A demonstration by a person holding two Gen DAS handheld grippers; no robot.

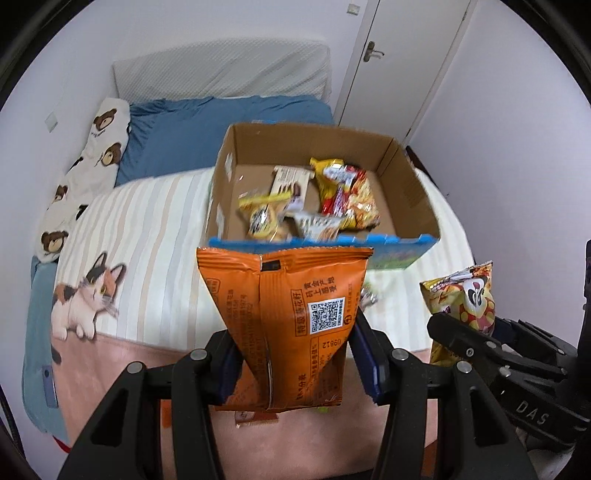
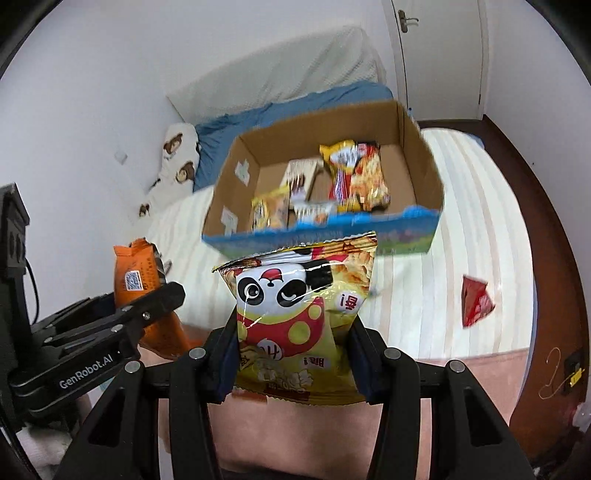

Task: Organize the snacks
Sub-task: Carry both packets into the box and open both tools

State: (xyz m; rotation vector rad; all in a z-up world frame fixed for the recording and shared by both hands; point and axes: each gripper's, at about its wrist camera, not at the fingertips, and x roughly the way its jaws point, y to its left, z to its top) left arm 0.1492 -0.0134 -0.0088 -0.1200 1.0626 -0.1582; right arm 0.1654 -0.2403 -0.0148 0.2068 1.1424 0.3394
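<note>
The left tool [image 1: 291, 354] is clamping an orange bag [image 1: 284, 314] and the right tool [image 2: 291, 354] a panda bag [image 2: 299, 314], both hanging above the bed [image 2: 461, 221] before the box [image 2: 421, 158]. Several snacks [image 2: 354, 177] are lying inside already; a red packet [image 2: 476, 301] is waiting on the bed.

White walls [image 1: 207, 33], door [image 1: 402, 55], striped bed [image 1: 155, 229].
</note>
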